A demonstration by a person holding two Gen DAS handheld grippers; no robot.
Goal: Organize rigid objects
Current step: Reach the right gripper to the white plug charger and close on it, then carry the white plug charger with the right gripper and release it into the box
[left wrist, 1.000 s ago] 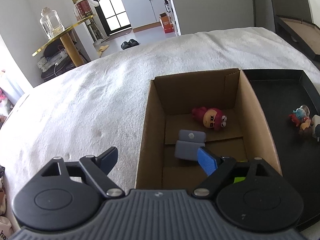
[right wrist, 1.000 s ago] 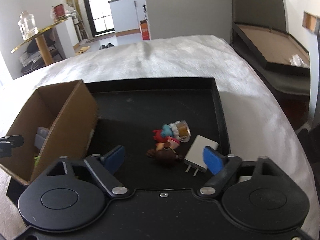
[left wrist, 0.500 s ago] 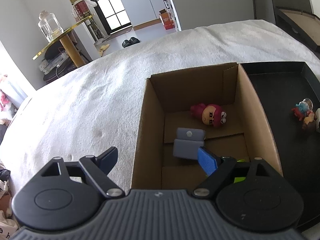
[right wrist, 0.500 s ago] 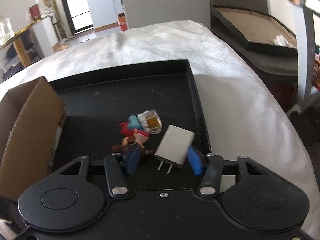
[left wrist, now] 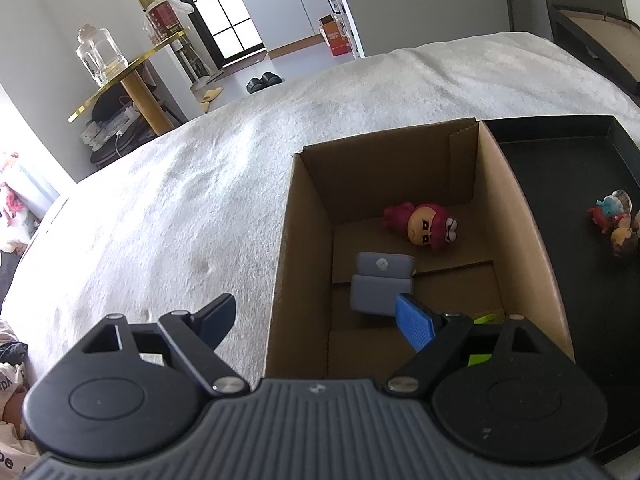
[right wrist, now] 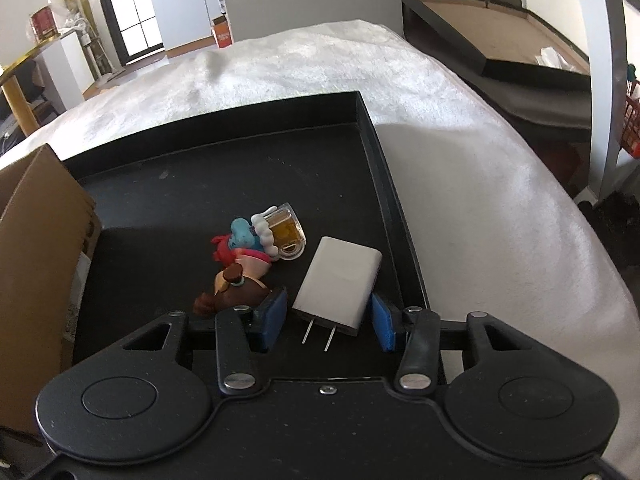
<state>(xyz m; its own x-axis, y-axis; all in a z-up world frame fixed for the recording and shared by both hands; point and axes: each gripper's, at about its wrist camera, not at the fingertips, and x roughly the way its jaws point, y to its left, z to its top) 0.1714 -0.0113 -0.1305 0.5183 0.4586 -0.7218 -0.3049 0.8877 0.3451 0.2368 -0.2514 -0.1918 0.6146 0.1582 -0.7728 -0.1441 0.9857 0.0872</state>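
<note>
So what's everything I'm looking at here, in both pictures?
cardboard box: 1, brown, on the white cover, beside the tray
red figurine: 1, red-pink, lying inside the box
grey block: 1, grey, inside the box
black tray: 1, black, right of the box
white charger: 1, white, on the tray, prongs toward the camera
small toys: a cluster, mixed colours, on the tray left of the charger
white cover: 1, white, under everything
left tongs: 1, black with blue pads, open, over the box edge
right tongs: 1, same, open either side of the charger
</note>
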